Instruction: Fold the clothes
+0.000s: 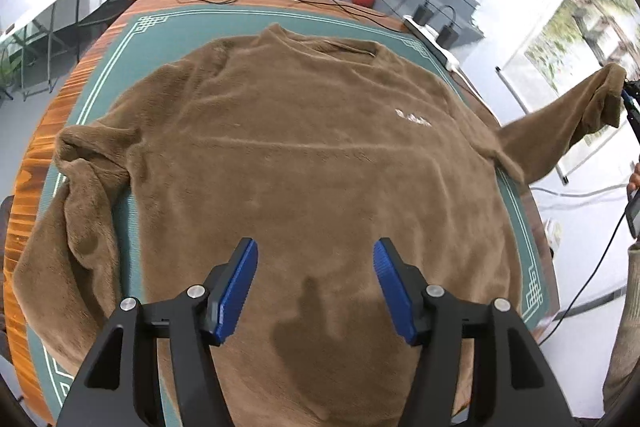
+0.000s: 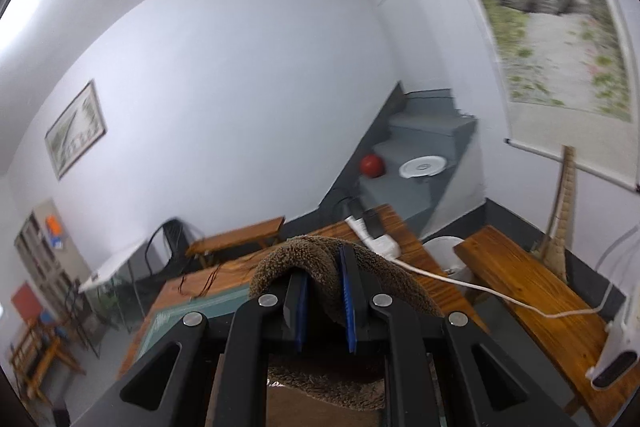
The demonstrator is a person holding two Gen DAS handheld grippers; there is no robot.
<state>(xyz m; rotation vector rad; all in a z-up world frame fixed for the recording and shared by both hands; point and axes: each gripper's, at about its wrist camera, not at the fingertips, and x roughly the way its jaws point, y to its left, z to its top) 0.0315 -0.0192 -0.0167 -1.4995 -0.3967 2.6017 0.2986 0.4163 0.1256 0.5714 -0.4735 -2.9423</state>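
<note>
A: One sweater (image 1: 304,155) is seen, brown and fuzzy. It is laid flat on the green mat (image 1: 132,39) on the desk (image 1: 44,131), with the neck at the far side.

B: How many sleeves are counted?

A: Two. One sleeve (image 1: 72,227) is bunched at the left edge and hangs partly off the mat. The other sleeve (image 1: 568,123) is lifted up off the right side of the desk.

B: What is it lifted by?

A: It is pinched at the cuff by the right tongs (image 2: 322,291). The blue pads are pressed close together, with fuzzy cloth caught between them and draped over the top.

B: And the left tongs (image 1: 316,283)?

A: They are spread wide above the lower part of the sweater. Nothing is held in them. Only their shadow is cast on the cloth.

B: Which step is this judged to be?

A: The first fold, it seems. The right sleeve is likely meant to be carried across and laid on the chest.

B: What is needed next?

A: The cuff should be kept pinched and brought over the body, then let go flat. The body may need to be held down by the left tongs, so it is not dragged. After that, the left sleeve is still to be folded in.
</note>
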